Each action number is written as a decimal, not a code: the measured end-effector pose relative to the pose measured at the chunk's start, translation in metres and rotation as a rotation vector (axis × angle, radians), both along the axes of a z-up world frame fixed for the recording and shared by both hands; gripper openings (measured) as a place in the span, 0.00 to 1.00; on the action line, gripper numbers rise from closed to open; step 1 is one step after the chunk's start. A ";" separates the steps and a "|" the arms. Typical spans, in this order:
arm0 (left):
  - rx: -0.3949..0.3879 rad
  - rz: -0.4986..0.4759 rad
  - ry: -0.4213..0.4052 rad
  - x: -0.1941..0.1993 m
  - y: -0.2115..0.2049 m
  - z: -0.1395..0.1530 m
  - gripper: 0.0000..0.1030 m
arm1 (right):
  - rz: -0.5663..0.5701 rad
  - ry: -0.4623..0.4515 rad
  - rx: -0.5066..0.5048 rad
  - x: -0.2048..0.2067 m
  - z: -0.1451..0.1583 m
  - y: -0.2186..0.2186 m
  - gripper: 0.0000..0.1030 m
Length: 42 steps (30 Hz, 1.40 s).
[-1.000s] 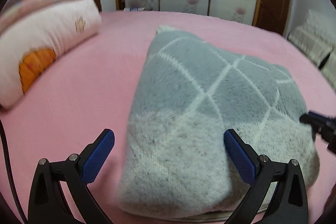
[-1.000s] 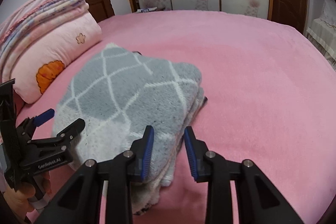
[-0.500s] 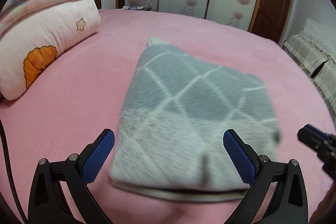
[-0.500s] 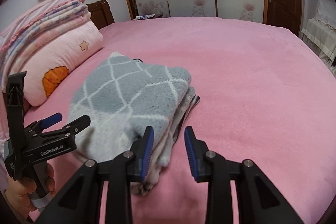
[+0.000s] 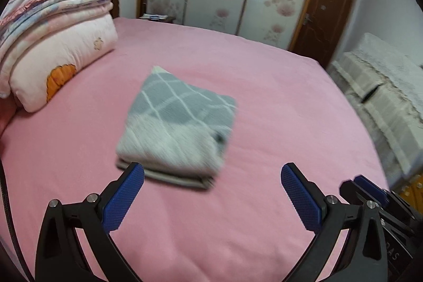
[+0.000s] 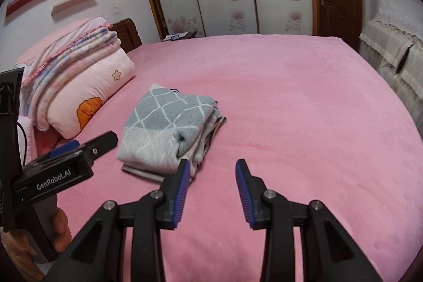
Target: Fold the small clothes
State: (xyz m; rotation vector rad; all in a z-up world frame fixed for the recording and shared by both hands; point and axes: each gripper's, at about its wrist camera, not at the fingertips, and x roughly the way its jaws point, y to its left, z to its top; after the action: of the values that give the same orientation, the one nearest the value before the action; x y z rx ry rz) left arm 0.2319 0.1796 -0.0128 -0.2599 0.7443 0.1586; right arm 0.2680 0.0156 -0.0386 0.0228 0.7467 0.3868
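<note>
Grey knitted garment with white diamond lines [image 6: 169, 134], folded into a square, lies on pink bedspread [image 6: 304, 110] near stacked pillows [image 6: 87, 86]. Left gripper [image 5: 212, 198] wide, empty. Right gripper [image 6: 212, 190] jaws opening, nothing between; both apart from garment.

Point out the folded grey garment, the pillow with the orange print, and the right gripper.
folded grey garment [image 6: 169, 134]: right wrist view, on its top diamond-patterned face.
pillow with the orange print [image 6: 100, 94]: right wrist view, on its pale pink front.
right gripper [image 6: 212, 192]: right wrist view, midway between its opening, empty fingertips.
</note>
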 end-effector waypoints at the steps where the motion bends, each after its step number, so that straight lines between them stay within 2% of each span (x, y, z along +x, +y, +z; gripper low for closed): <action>1: 0.009 0.002 -0.008 -0.012 -0.010 0.004 1.00 | -0.007 -0.009 -0.002 -0.011 0.005 -0.009 0.40; 4: 0.041 0.013 -0.025 -0.045 -0.038 0.014 1.00 | -0.028 -0.026 -0.015 -0.040 0.016 -0.030 0.41; 10: 0.023 -0.013 -0.009 -0.098 -0.075 0.024 1.00 | -0.059 -0.027 -0.014 -0.093 0.024 -0.072 0.41; 15: 0.079 -0.031 -0.009 -0.140 -0.104 0.030 1.00 | -0.077 -0.055 -0.053 -0.136 0.026 -0.094 0.41; 19: 0.056 -0.044 -0.001 -0.164 -0.117 0.031 1.00 | -0.122 -0.055 -0.055 -0.163 0.029 -0.108 0.41; 23: 0.074 -0.061 0.012 -0.185 -0.131 0.030 1.00 | -0.155 -0.042 -0.042 -0.185 0.030 -0.119 0.43; 25: 0.084 -0.074 0.011 -0.194 -0.138 0.029 1.00 | -0.173 -0.032 -0.040 -0.196 0.029 -0.125 0.51; 27: 0.095 -0.085 0.004 -0.204 -0.145 0.029 1.00 | -0.190 -0.023 -0.033 -0.209 0.027 -0.130 0.54; 35: 0.085 -0.147 0.029 -0.231 -0.172 0.027 1.00 | -0.209 -0.027 -0.039 -0.239 0.025 -0.143 0.54; 42: 0.091 -0.146 0.010 -0.246 -0.184 0.032 1.00 | -0.219 -0.056 -0.059 -0.257 0.030 -0.148 0.55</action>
State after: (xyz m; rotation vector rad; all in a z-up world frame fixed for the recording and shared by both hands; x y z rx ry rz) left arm -0.0139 -0.0047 0.0192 -0.1178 0.7610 0.0552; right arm 0.0115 -0.1323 -0.0084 0.0382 0.6917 0.1560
